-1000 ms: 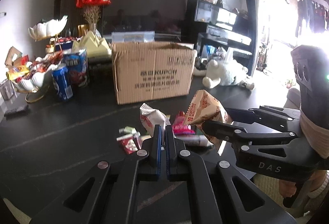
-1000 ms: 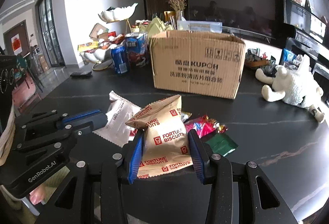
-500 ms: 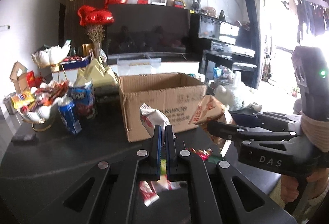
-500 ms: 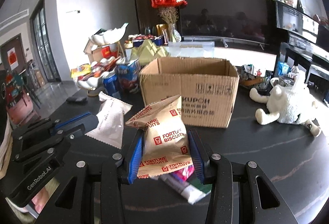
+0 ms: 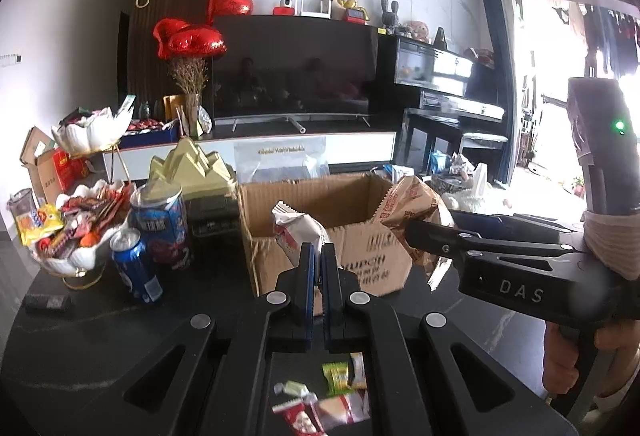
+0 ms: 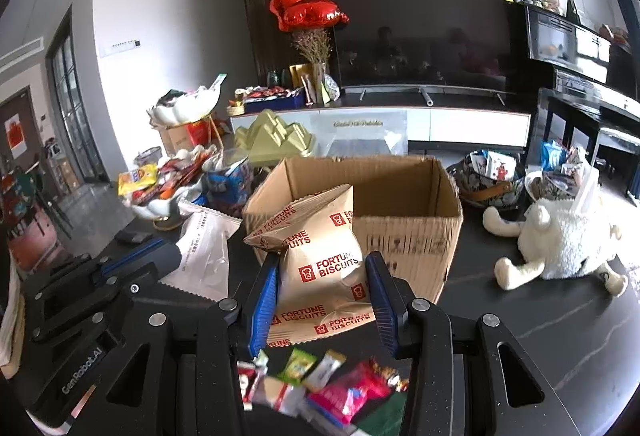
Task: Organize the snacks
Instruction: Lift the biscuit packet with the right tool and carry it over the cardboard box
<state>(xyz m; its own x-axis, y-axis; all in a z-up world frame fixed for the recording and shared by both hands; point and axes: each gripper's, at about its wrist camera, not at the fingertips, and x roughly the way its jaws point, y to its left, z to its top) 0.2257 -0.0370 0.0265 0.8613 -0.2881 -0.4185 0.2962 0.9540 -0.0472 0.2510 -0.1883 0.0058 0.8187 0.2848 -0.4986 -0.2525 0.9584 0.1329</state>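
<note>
The right gripper (image 6: 322, 300) grips a tan Fortune Biscuits bag (image 6: 320, 256) just before the open cardboard box (image 6: 404, 204). The left gripper (image 5: 316, 268), clamped on a white snack packet (image 5: 296, 228), is raised before the same box

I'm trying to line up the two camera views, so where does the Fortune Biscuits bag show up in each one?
Left wrist: Fortune Biscuits bag right of centre, held in the right claw, beside the box.
Right wrist: bag at centre, clamped in that claw.
Shared landmark: the open cardboard box behind the bag.

The tan snack bag (image 6: 320, 268) says "FORTUNE BISCUITS"; the right claw (image 5: 430, 232) says "DAS"; the left claw (image 6: 172, 256) says "GenRobot.AI".
</note>
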